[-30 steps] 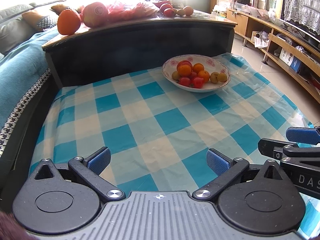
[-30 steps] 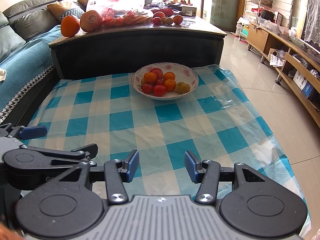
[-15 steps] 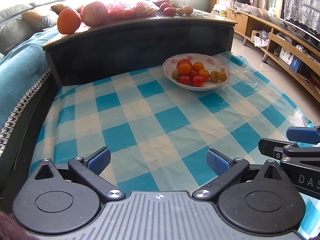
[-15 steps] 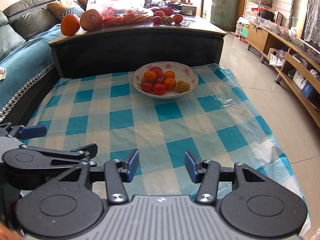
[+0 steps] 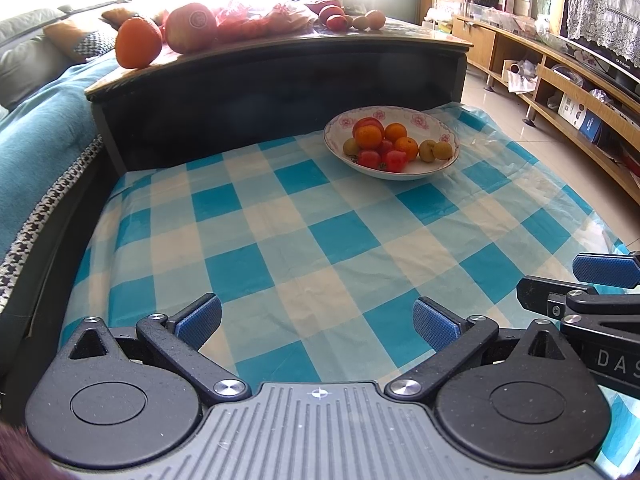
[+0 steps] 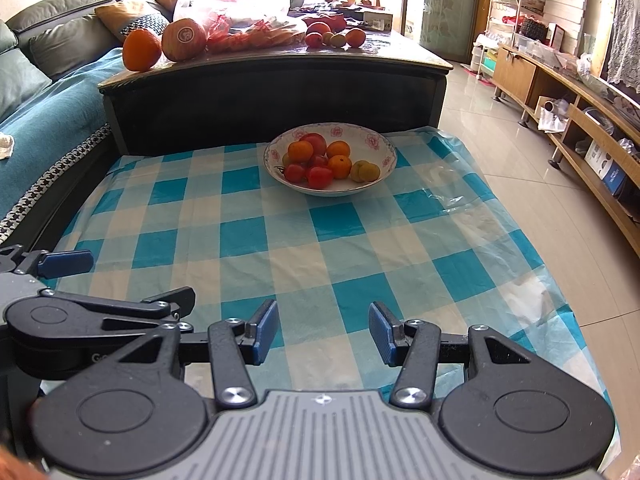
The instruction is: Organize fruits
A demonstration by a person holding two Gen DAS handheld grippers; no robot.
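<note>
bowl (image 6: 383,142) upright, fruits (image 6: 320,160) heaped | left gripper (image 5: 316,320) – right gripper (image 6: 323,330) – fingers apart

bare cloth (image 5: 320,240) before bowl (image 5: 400,174)

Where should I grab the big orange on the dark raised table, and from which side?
Take the big round orange across its widest middle, coming level from the front: it sits alone at the table's near-left corner, a large apple close on its right.
</note>
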